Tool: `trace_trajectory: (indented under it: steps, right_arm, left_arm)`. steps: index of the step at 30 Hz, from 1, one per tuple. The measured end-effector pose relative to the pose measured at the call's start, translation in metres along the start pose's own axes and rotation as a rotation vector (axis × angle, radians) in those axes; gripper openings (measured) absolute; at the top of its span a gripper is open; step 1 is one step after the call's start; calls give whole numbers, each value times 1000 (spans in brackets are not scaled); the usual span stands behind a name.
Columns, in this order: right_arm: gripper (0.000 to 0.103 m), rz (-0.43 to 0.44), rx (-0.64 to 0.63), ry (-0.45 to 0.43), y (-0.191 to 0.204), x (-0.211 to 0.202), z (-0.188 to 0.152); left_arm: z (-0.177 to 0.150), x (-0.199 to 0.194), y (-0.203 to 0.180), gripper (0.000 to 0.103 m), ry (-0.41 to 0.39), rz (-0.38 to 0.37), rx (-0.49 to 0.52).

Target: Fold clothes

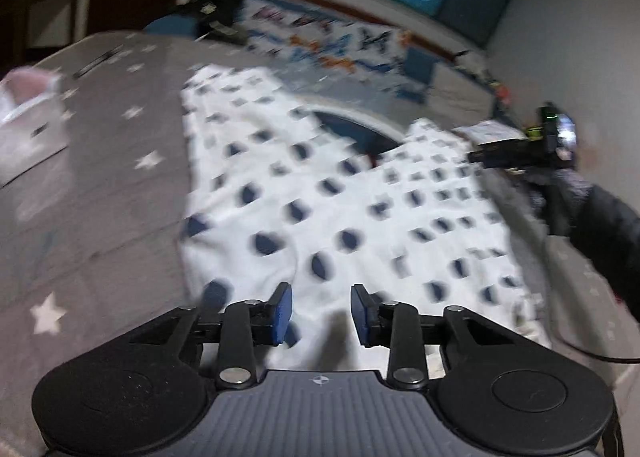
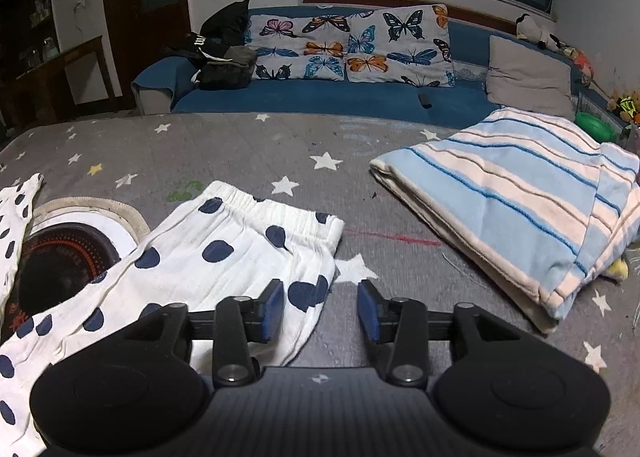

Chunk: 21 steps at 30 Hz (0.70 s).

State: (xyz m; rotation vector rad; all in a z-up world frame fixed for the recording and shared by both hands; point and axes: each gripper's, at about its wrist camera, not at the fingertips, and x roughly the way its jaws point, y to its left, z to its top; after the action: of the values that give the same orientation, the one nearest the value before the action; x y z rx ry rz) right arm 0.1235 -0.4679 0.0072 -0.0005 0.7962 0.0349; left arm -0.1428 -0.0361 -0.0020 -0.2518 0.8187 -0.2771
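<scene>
Blur smears the spotted trousers [image 1: 320, 185]; both grippers' jaws gape, holding nothing.

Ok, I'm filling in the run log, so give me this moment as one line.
left gripper: open, over polka-dot pants | right gripper: open, empty, at pants' waistband edge | striped towel: folded, apart

Motion-blurred spotted garment [image 1: 340, 193], butterfly cushions [image 1: 320, 37] in left view.
</scene>
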Motion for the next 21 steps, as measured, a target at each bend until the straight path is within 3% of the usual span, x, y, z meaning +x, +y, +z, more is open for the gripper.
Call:
trace_trajectory:
  steps: [1,5,10,14,21]
  right_arm:
    - [43,-1,-3,2,0,1,-1]
    - [45,-4,0,3,-2,0,-2]
    - [52,6,-3,-3,-2,-4,-3]
    - [52,13,-6,0,-1,-2,-5]
    - [53,27,34,-3,-7,-1,-4]
  left_arm:
    - [-2,-1,5,19,3,9,-4]
    - [-3,-6,18,17,3,50,-20]
    - [-4,-14,8,17,-7,97,36]
    - [-5,-20,-26,21,-20,-14,128]
    - [-19,-5,-108,42,39,-307,313]
